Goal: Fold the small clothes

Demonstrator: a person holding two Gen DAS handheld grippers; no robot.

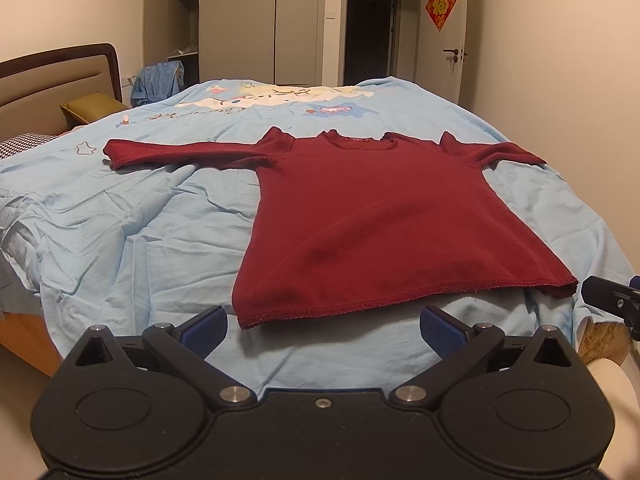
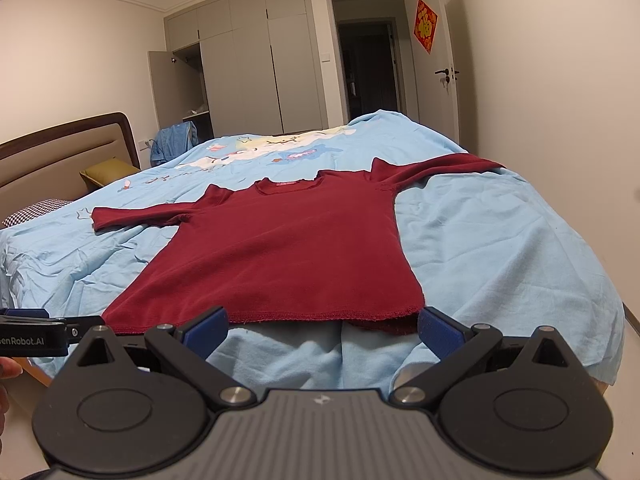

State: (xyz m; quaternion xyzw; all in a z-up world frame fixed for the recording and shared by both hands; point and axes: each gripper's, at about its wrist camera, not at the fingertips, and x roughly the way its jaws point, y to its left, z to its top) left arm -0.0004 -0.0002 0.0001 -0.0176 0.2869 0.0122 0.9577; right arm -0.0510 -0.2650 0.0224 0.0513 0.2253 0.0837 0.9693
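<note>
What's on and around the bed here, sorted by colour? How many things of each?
Dark red: 1, the long-sleeved top spread flat.
Light blue: 2, the bedsheet and a cloth hanging past the bed's far side.
Olive: 1, a pillow.
Black with blue pads: 2, the left hand-held gripper and right hand-held gripper, both open.
Total: 6.

"enRobot.AI" on the left hand-held gripper (image 2: 34, 340), gold "福" on red door hanging (image 1: 441, 3)
</note>
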